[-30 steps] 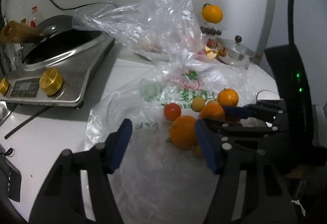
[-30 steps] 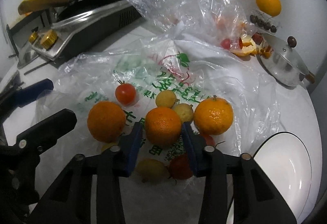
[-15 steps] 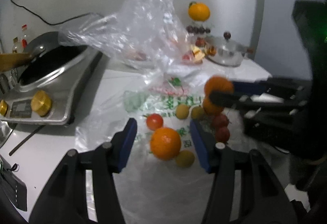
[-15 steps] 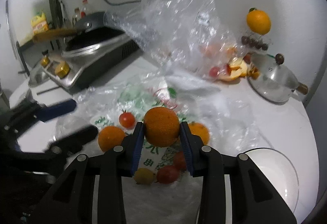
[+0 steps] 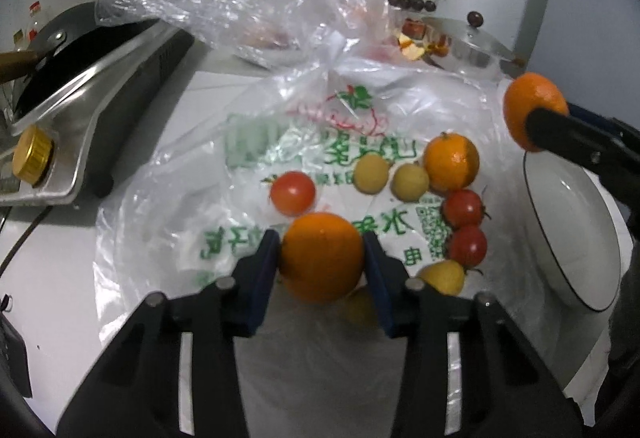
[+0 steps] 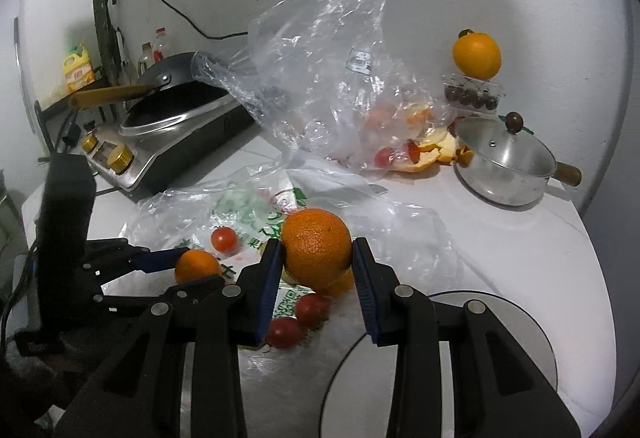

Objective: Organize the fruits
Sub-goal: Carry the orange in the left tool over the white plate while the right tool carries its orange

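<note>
White desk (image 6: 500,238) under crinkled plastic bags (image 6: 320,78) (a stove (image 6: 172,142) possibly behind); left tool (image 5: 322,258), jaws just closing, and right tool (image 6: 316,262) each grip an orange (image 5: 320,254).

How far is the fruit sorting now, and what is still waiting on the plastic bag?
Nothing looks sorted yet: the white plate shows no fruit. In hand: the right hand-held gripper holds an orange lifted above the bag, and the left hand-held gripper, its jaws just closing, grips a second orange. Left on the printed bag: one orange, three tomatoes and some small yellow fruits.
</note>
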`<state>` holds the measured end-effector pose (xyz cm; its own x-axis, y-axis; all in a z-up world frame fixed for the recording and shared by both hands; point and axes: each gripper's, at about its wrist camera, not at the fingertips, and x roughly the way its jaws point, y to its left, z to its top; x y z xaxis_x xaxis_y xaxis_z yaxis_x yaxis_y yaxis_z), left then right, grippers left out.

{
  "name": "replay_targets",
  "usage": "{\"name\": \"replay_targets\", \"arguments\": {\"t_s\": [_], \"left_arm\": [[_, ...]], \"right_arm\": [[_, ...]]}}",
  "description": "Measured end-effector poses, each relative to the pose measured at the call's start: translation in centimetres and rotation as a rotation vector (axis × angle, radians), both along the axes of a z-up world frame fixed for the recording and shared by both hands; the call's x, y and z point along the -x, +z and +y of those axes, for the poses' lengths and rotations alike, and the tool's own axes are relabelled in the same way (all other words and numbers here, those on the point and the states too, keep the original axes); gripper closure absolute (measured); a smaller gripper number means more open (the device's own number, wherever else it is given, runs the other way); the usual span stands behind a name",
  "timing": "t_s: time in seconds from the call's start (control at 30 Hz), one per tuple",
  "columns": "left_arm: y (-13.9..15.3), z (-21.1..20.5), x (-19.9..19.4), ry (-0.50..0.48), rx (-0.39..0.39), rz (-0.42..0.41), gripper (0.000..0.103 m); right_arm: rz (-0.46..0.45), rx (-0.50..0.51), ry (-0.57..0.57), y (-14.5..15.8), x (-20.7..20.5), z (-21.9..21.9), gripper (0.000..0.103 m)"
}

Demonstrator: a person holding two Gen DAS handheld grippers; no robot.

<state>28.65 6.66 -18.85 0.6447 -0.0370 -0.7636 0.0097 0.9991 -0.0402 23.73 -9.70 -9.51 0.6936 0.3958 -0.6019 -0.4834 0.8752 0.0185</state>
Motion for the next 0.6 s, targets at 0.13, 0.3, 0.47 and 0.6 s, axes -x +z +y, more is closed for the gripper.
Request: {"name": "replay_targets", "arguments": {"t_s": [0.13,0.3,0.47,0.6], "left_arm": [[0.5,-0.3,0.4,0.006,0.008,-0.012,0.061],[2.3,-1.4,1.4,-0.009,-0.001,-0.063,0.061],[4.0,-2.9,2.6,-0.021,-0.009,-0.111,0.061],[5.5,-4.3,3.4,-0.045,-0.010,-0.150,0.061]], "right_arm": [[-0.012,-0.008,-0.005,0.2,0.2,-0.7,0.066],[-0.026,-0.016,-0.014,0.4,0.8,-1.8,0.066],[-0.041,-0.022,-0.027,0.9,1.9,-3.1,0.066],[-0.052,-0.028,-0.046,1.2,2.7,-4.5,0.066]]}}
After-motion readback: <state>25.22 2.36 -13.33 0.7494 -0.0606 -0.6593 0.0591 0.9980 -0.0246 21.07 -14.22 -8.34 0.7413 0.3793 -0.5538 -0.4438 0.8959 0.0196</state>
